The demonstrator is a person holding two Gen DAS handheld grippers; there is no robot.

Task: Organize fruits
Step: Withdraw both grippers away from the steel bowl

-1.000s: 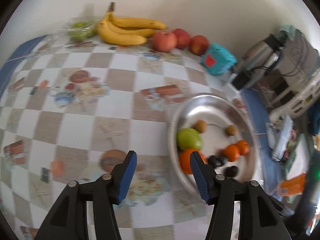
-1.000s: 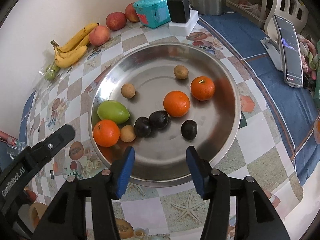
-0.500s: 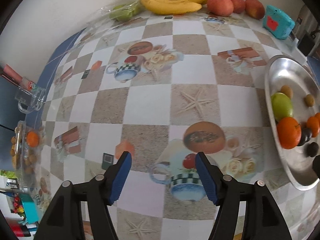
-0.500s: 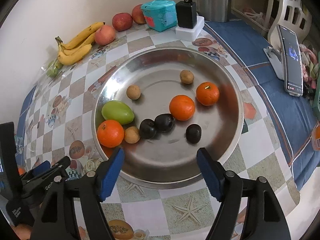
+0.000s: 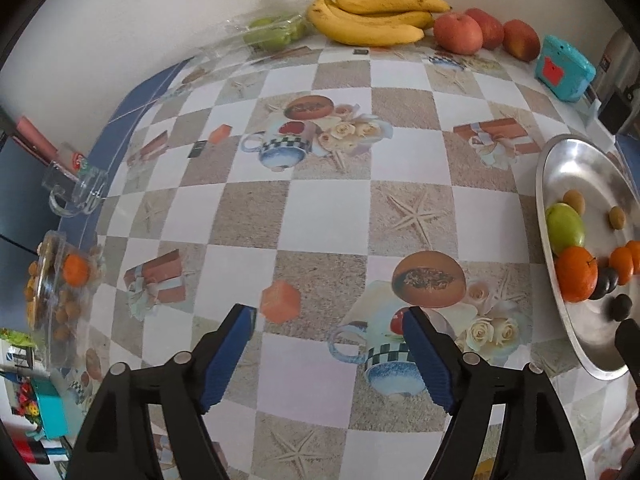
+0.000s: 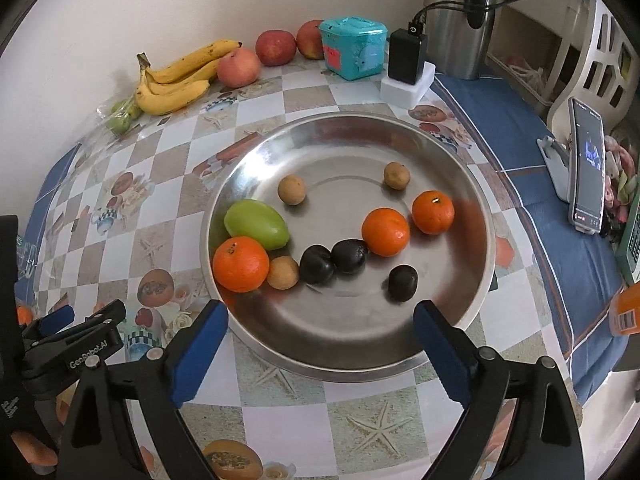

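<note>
Right wrist view: right gripper has just been opening, jaws wide with nothing between them, at the lower rim of the steel plate — oranges, dark plums and a green mango mid-frame. Left gripper was opening too, empty over the checkered tablecloth; bananas top centre.

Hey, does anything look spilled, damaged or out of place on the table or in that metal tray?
Nothing stands out. The round steel tray sits flat on the checked tablecloth, its fruit loose but all inside the rim. The yellow bananas and red apples rest tidily by the wall.
</note>
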